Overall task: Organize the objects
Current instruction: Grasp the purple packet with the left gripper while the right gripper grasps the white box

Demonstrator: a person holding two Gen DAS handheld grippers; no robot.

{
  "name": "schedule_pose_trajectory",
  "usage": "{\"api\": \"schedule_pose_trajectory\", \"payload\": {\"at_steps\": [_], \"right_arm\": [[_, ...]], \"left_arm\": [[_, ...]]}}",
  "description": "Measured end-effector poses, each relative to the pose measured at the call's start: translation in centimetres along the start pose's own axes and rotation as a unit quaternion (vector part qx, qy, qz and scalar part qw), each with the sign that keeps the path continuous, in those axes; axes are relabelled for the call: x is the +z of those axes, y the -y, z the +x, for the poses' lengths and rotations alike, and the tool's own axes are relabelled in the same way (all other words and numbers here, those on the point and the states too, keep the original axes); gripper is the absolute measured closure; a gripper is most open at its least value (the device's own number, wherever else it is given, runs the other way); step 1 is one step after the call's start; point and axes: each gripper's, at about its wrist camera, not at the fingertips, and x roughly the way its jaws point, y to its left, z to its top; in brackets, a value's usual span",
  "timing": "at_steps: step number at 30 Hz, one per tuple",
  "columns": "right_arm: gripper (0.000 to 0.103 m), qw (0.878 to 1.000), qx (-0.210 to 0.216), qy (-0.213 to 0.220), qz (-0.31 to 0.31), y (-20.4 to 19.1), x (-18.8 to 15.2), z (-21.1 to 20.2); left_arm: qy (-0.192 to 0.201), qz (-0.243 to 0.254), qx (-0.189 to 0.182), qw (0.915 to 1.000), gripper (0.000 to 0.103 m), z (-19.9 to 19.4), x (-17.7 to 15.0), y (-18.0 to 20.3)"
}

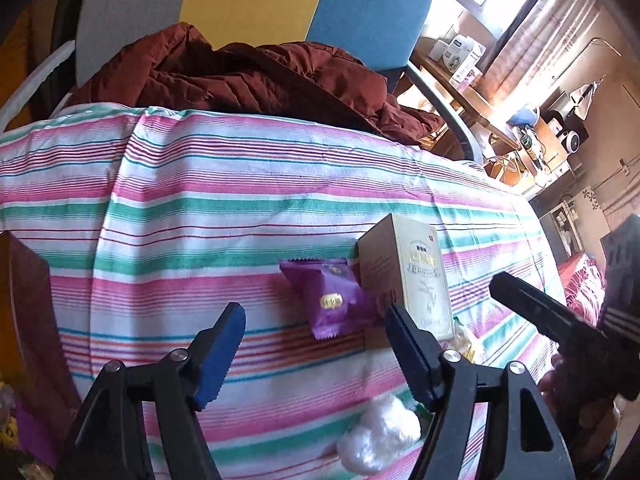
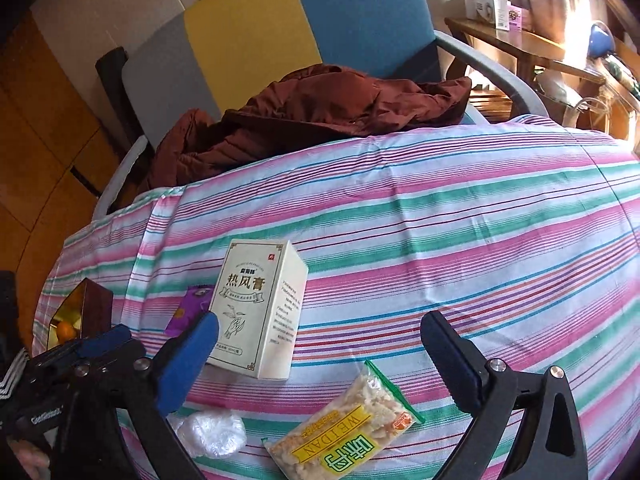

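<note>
surface: a striped cloth (image 2: 460,216) covers the bench; a dark red jacket (image 2: 320,108) lies heaped at its far edge, on a chair.
left claw (image 1: 316,336): jaws apart, nothing between them, hovering over the cloth with the purple sachet (image 1: 330,298) just beyond its tips.
right claw (image 2: 320,340): jaws wide apart and empty, above the near part of the cloth.
cream box (image 2: 260,308): stands upright near the middle, touching or nearly touching the purple sachet on its left.
snack bag (image 2: 344,428): lies flat at the near edge, right of a white crumpled plastic wad (image 2: 212,432).
dark wooden box (image 2: 80,312): at the far left, open, with something orange inside; probably where things go, though that is a guess.
step in hand: likely choosing the next item to pick up.
doing it well: approach the sachet from above, one pad each side of its flat body, not the crimped ends.
caution: the box is tall and close; a sideways nudge could topple it.
order: take soft, flat items first, so the box keeps room around it.
</note>
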Motion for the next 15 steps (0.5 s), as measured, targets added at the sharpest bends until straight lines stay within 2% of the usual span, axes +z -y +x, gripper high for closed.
{"api": "schedule_pose_trajectory", "payload": {"at_steps": [4, 9, 10, 12, 15], "right_arm": [[0.001, 1.000, 0.001, 0.008, 0.013, 0.6, 0.3, -0.4], [0.000, 1.000, -0.001, 0.018, 0.011, 0.5, 0.4, -0.8], [0.000, 1.000, -0.001, 0.018, 0.010, 0.5, 0.4, -0.8], [0.000, 1.000, -0.004, 0.020, 0.005, 0.4, 0.4, -0.7], [0.000, 1.000, -0.010, 0.017, 0.000, 0.3, 0.3, -0.3]], "left_arm": [[-0.019, -0.012, 0.001, 0.9997, 0.029, 2.5, 1.4, 0.6], [-0.043, 0.008, 0.032, 0.9985, 0.032, 5.6, 2.3, 1.2], [-0.038, 0.018, 0.037, 0.9984, 0.033, 5.5, 2.2, 1.4], [-0.032, 0.041, 0.053, 0.9972, 0.050, 5.3, 1.8, 1.5], [-0.028, 0.054, 0.050, 0.9969, 0.051, 4.3, 0.8, 0.7]]}}
